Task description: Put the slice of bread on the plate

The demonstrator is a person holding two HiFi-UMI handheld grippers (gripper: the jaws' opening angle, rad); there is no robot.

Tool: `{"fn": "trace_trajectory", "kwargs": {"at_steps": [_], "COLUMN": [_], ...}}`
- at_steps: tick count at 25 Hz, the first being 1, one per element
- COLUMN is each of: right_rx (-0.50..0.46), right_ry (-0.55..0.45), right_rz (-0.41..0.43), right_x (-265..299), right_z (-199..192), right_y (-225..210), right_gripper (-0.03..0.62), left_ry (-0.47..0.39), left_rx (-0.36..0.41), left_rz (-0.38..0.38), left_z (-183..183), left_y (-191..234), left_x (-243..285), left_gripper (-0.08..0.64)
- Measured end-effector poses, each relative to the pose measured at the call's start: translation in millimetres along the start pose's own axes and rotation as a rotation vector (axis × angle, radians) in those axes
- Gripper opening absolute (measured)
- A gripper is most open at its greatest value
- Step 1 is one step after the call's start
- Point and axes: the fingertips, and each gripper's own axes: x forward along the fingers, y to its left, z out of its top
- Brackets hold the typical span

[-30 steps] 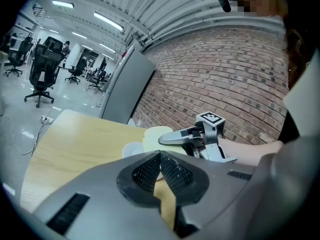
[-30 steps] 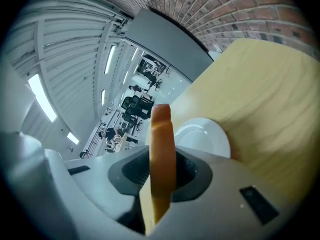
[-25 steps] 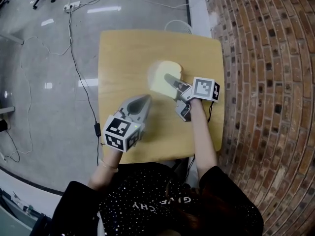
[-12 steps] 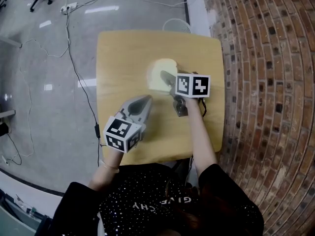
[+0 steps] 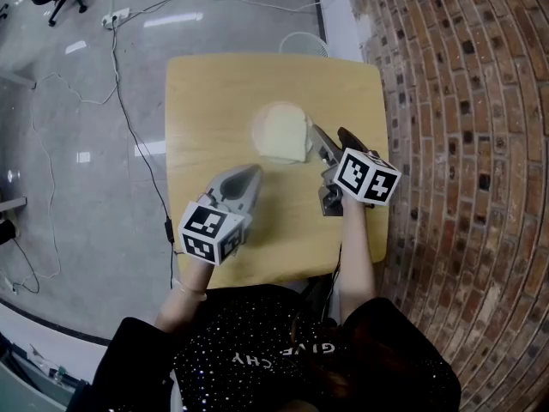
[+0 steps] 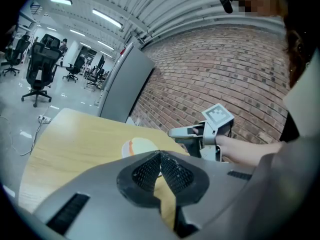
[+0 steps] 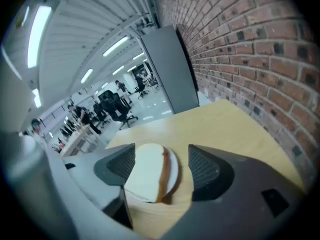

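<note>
The right hand-held gripper (image 5: pixel 330 141) has its jaws spread wide and grips nothing. Along its own view (image 7: pixel 160 160) the two dark ribbed pads stand well apart, and the slice of bread (image 7: pixel 146 171) shows through the gap between them, lying flat on the plate (image 7: pixel 175 170) with its brown crust edge turned toward the right-hand pad. From the head view this hand-held gripper sits just beside the plate's right side, between the plate and the right edge of the table (image 5: pixel 219 88). Whether a jaw tip touches the plate rim cannot be told.

The left hand-held gripper (image 5: pixel 250 177) is closed and empty: in its own view (image 6: pixel 160 158) the mesh pads meet at their tips with nothing between them. It lies over the near left part of the table, its nose aimed at the plate and clear of it.

The slice of bread (image 5: pixel 285 136) rests on the plate (image 5: pixel 256 132), a little beyond the table's middle toward the far edge.

The far half of the table is bare from corner to corner, and so is the strip along the left edge. The right edge runs close along a brick wall (image 5: pixel 463 144). Grey floor (image 5: pixel 77 101) with loose cables lies off the left and far edges.
</note>
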Motion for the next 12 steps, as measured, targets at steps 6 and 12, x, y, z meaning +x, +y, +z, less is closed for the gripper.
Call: {"fn": "trace_trajectory", "kwargs": {"at_steps": [6, 12], "right_rx": [0.064, 0.049], "right_ry": [-0.201, -0.185], "right_rz": [0.225, 0.238], "right_x": [-48, -64], "right_z": [-15, -55], "right_y": [54, 83], "right_gripper": [0.014, 0.013], "left_ry": [-0.011, -0.020], "left_rx": [0.021, 0.044], "left_rz": [0.015, 0.032], "left_z": [3, 4], "left_y": [-2, -13], "left_x": [-3, -5], "left_gripper": [0.009, 0.009]}}
